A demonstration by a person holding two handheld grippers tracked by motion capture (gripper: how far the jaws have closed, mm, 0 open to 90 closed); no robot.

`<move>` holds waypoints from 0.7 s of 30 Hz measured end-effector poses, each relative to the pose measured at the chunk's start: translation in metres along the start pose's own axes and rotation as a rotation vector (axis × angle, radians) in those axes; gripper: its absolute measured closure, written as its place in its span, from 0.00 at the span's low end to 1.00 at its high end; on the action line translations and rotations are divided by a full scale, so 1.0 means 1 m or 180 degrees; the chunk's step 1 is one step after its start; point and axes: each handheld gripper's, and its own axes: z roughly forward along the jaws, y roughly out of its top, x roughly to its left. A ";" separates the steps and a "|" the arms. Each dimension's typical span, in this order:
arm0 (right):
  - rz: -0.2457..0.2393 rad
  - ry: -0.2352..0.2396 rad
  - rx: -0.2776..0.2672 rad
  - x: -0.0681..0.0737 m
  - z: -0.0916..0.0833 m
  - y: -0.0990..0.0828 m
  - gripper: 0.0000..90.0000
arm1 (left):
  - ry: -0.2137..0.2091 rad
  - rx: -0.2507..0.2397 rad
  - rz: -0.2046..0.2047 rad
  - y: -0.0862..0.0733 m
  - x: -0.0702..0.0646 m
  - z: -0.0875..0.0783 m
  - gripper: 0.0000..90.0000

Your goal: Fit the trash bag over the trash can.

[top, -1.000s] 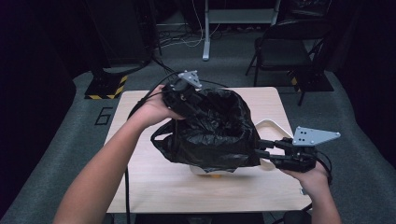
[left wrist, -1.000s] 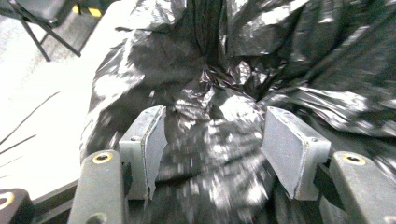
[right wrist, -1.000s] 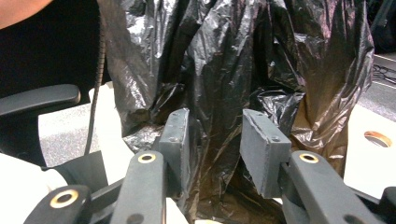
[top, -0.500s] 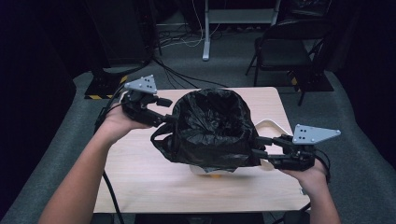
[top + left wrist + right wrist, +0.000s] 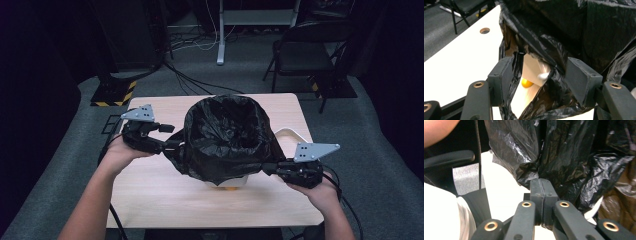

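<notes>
A black bin bag covers a white bin in the middle of the wooden table. My left gripper is at the bag's left side. In the left gripper view its jaws stand apart with the bag's loose lower edge draped between them. Through the gap I see the white bin and a small orange thing. My right gripper is at the bag's lower right edge. Its jaws have just been closing, and its pads now meet on a fold of bag film.
A white curved rim pokes out behind the bag on the right. A dark chair, floor cables and a yellow-striped stand base lie beyond the table. A round hole sits in the tabletop.
My left hand has come away from the bag's top, swinging left and down to its left side. The right hand has stayed at the lower right edge.
</notes>
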 end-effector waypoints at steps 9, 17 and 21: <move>0.0117 -0.0316 -0.0329 -0.008 -0.021 -0.008 0.74 | 0.0189 -0.0087 -0.0100 -0.025 -0.002 -0.004 0.44; 0.0087 -0.0688 -0.0651 -0.012 -0.034 -0.012 0.63 | 0.0301 -0.0262 -0.0193 -0.045 -0.006 -0.007 0.45; 0.0049 -0.0870 -0.0680 -0.015 -0.035 -0.016 0.60 | 0.0335 -0.0300 -0.0220 -0.056 -0.007 -0.008 0.45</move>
